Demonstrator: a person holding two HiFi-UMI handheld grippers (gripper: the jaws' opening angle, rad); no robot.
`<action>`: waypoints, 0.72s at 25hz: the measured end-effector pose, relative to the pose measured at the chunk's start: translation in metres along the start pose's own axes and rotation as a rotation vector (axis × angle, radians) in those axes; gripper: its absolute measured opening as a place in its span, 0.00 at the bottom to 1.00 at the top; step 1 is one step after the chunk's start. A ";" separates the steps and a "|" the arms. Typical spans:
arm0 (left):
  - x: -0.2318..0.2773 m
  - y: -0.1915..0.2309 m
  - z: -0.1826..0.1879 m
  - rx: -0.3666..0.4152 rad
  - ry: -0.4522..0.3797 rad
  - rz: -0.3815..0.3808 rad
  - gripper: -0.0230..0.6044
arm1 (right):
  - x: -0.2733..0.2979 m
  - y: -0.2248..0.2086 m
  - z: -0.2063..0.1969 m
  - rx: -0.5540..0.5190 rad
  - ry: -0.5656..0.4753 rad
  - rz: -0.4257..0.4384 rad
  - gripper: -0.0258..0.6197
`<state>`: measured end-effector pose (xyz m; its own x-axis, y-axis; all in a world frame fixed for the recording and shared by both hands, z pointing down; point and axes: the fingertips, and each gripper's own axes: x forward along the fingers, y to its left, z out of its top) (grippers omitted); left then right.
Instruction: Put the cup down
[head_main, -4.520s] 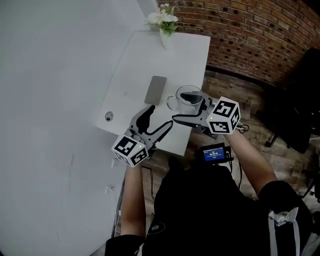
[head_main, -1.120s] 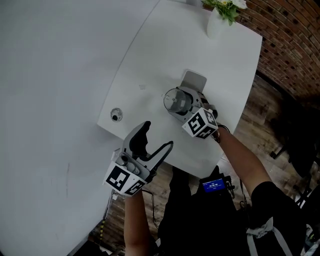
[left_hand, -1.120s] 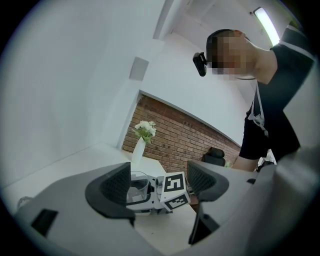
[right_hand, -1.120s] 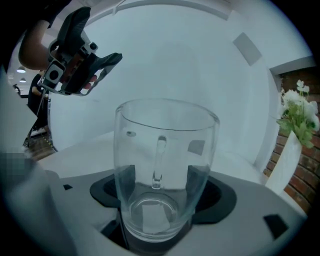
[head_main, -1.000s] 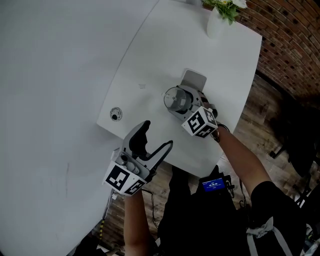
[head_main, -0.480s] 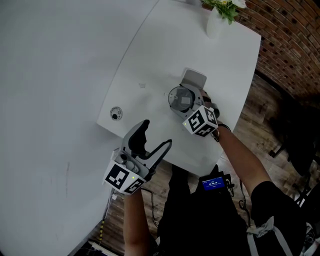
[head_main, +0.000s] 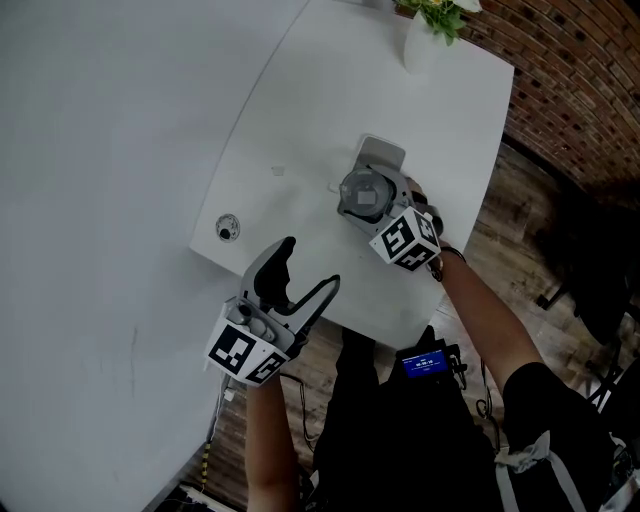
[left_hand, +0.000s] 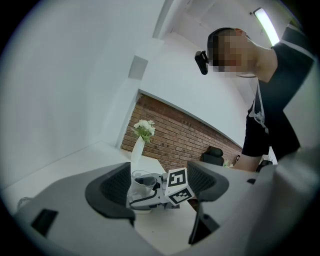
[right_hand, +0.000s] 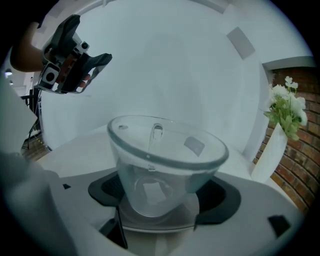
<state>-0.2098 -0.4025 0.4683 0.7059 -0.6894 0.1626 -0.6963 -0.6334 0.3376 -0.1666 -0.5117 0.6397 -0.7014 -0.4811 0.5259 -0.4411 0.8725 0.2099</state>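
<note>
On the right gripper (right_hand: 161, 196) the jaws have just been opening, freeing the glass cup (right_hand: 165, 160) between them. The left gripper (head_main: 309, 264) idles wide and empty.

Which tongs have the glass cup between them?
The right tongs: the glass cup stands between their jaws, which have just been opening. The left tongs are open with nothing in them, well away from the cup.
</note>
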 end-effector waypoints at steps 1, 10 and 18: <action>0.001 0.000 0.000 -0.001 0.001 -0.002 0.61 | -0.002 0.000 -0.001 -0.001 0.000 -0.001 0.66; 0.009 -0.009 0.012 0.016 -0.021 -0.033 0.61 | -0.037 -0.011 -0.006 0.053 -0.019 -0.014 0.66; 0.010 -0.028 0.012 0.014 -0.028 -0.060 0.61 | -0.094 -0.021 -0.015 0.156 -0.059 -0.042 0.66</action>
<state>-0.1850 -0.3958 0.4489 0.7425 -0.6596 0.1168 -0.6550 -0.6784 0.3327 -0.0829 -0.4832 0.5983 -0.7101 -0.5249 0.4694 -0.5489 0.8302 0.0980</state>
